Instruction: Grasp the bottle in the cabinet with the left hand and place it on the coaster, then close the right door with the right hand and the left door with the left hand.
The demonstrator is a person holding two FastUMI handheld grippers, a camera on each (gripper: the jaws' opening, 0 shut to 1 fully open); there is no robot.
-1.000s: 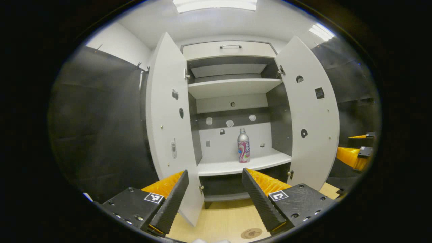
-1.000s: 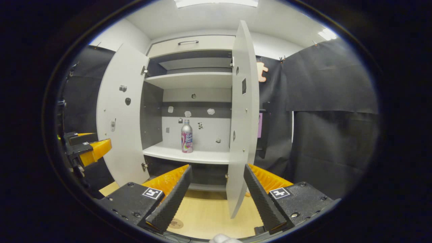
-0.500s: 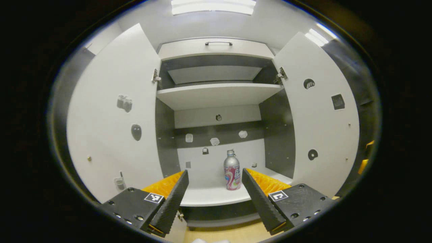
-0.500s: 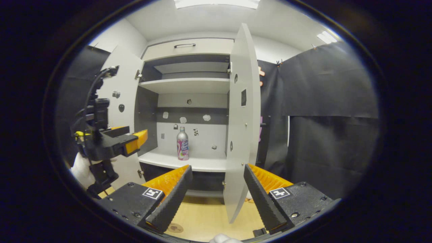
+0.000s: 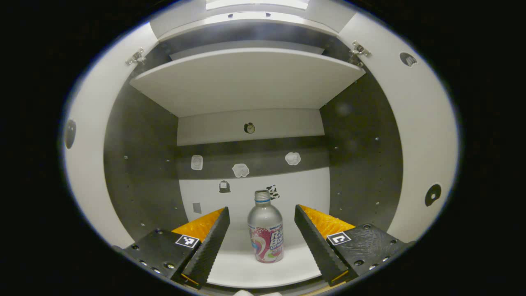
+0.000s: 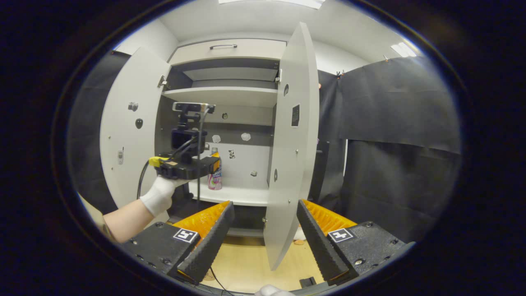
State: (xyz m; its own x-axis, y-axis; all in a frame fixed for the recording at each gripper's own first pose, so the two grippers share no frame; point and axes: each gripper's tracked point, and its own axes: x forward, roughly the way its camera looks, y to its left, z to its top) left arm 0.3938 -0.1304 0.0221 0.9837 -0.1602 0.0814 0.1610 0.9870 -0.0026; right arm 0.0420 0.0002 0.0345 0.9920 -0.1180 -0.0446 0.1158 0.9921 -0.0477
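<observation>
Left gripper (image 5: 261, 230) nearer (fingers spread), flanking bottle (image 5: 265, 232)

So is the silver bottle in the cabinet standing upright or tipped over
Upright. The silver bottle with the pink label stands on its base on the white lower shelf, neck pointing straight up, between the open jaws of the left gripper, untouched.

bottle (image 5: 266, 234) label, large letters partly legible, "Ra" over "Bo", rest unreadable
</observation>
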